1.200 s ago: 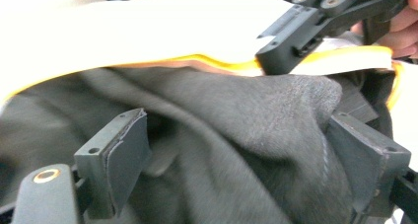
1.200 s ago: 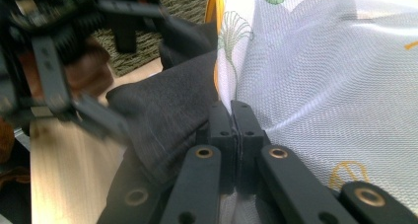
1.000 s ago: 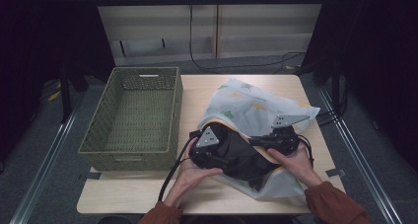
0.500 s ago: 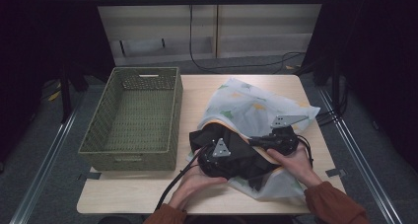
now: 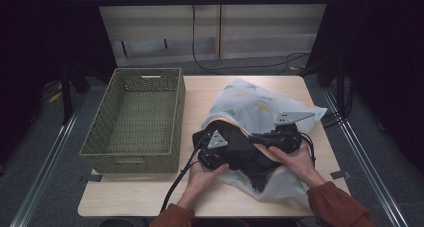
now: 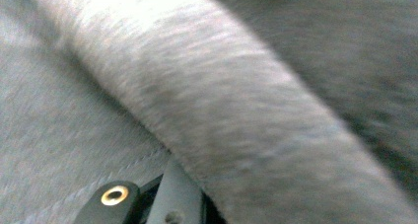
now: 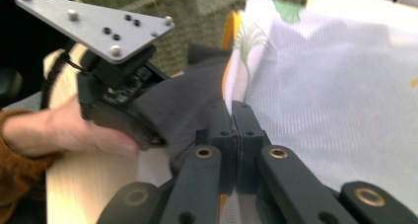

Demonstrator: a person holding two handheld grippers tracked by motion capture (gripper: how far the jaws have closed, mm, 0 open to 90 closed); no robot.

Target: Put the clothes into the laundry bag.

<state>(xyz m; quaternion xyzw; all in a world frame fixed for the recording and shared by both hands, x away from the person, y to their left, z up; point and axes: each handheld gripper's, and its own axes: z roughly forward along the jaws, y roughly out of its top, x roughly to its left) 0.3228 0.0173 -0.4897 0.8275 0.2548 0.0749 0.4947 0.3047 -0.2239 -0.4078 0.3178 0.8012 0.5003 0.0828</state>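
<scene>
R gripper (image 7: 231,116) is clamped on the mesh bag (image 5: 255,104) rim mid-table; L gripper (image 5: 216,148), jaws just closing, pinches the dark garment (image 5: 245,149) at the bag's mouth. Imo hold the rim taut, feed slowly.

Both grippers (image 5: 227,149) (image 5: 260,137) low, jaws seemingly closed.

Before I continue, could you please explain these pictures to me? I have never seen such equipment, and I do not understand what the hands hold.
A person holds a hand tool with two black jaws in each hand. The high view looks down on the wooden table. On it stand a green woven basket and a white patterned mesh bag with a dark garment at its opening. The other two pictures come from cameras riding on the tools. The right gripper is shut on the mesh bag's edge. The left gripper has just been closing; its view shows grey cloth pressed close, so its grip is unclear.
</scene>
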